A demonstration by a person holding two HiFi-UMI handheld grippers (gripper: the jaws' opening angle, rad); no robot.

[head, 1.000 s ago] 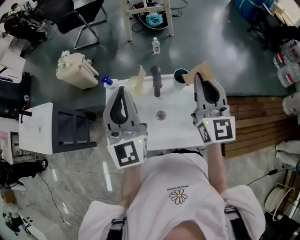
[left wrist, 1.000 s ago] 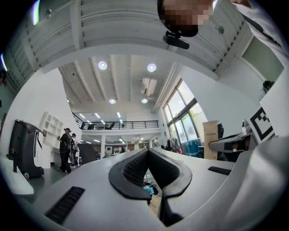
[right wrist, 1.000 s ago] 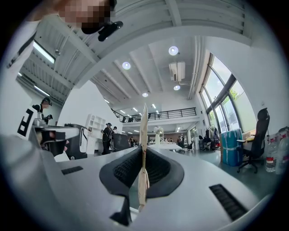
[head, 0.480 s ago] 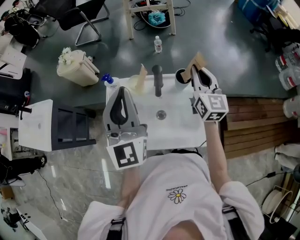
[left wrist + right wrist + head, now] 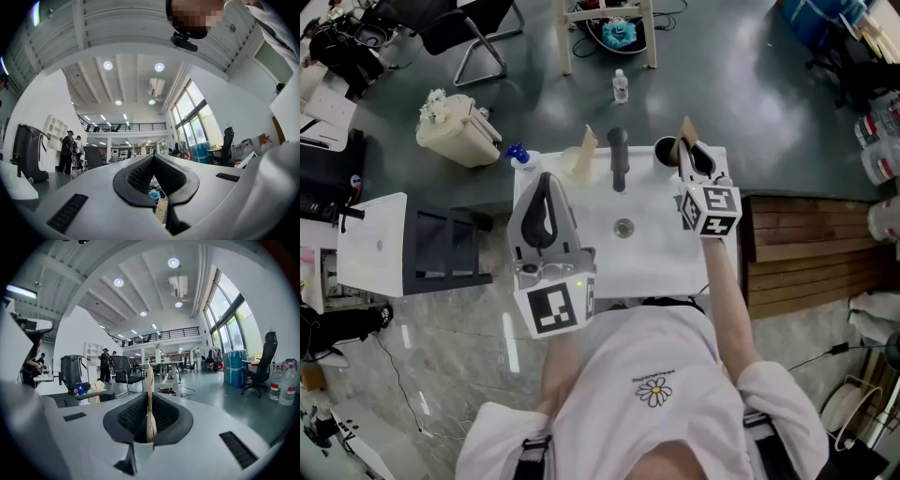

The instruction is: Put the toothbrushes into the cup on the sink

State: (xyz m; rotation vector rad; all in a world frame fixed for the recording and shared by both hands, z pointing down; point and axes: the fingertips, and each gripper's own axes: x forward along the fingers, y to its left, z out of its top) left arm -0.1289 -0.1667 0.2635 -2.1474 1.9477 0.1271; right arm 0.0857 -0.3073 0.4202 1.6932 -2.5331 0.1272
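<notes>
A white sink (image 5: pixel 661 258) has a dark cup (image 5: pixel 663 152) at its back rim, right of the black faucet (image 5: pixel 619 159). My right gripper (image 5: pixel 688 153) is shut on a tan toothbrush (image 5: pixel 684 129) and sits right beside the cup, the brush tip sticking out past the jaws. In the right gripper view the toothbrush (image 5: pixel 149 394) stands upright between the closed jaws of the right gripper (image 5: pixel 150 401). A second tan toothbrush (image 5: pixel 582 153) leans at the sink's back left. My left gripper (image 5: pixel 544 180) hangs over the sink's left side, shut with nothing held (image 5: pixel 153 157).
A blue-capped bottle (image 5: pixel 517 159) stands at the sink's back left corner. On the floor behind are a cream bin (image 5: pixel 455 129), a water bottle (image 5: pixel 621 86) and a chair (image 5: pixel 478 33). A white cabinet (image 5: pixel 384 251) is at the left, wooden decking (image 5: pixel 806 246) at the right.
My right gripper has carried the toothbrush forward and a little left, from above the sink's right side to the cup. The left gripper has stayed put.
</notes>
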